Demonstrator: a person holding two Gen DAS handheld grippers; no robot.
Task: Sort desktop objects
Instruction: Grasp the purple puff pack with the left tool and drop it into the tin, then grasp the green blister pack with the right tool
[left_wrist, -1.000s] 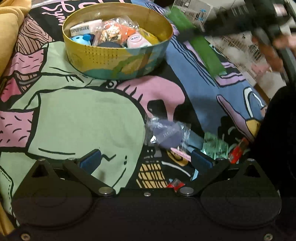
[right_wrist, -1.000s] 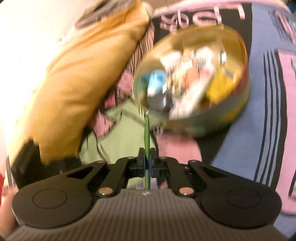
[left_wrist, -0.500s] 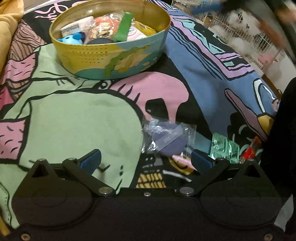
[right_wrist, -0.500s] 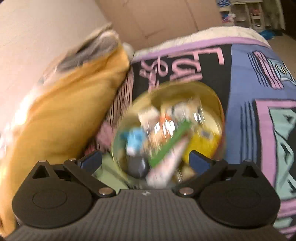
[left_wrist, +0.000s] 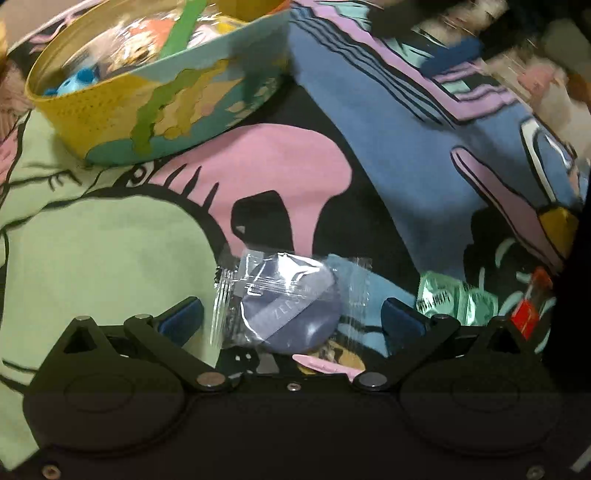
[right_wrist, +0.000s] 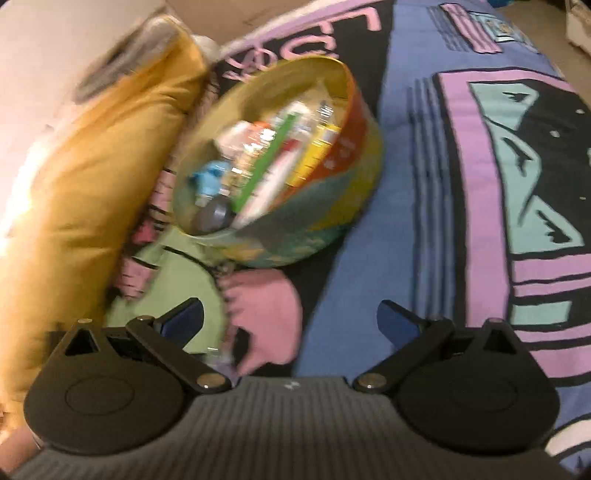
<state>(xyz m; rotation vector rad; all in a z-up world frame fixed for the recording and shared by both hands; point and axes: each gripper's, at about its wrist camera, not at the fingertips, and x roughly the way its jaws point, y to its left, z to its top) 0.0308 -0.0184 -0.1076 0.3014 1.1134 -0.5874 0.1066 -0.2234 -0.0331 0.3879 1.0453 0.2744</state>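
A round patterned tin holds several small items, among them a green strip; it also shows in the right wrist view. A purple powder puff in a clear wrapper lies on the printed cloth, between the open fingers of my left gripper. A green foil packet and a red packet lie to its right. My right gripper is open and empty, above the cloth in front of the tin.
A yellow cushion leans beside the tin on the left. The colourful printed cloth covers the whole surface. A thin pink stick lies just under the puff.
My right gripper opened and dropped the green strip into the tin, then drew back. My left gripper moved forward and down around the wrapped puff.
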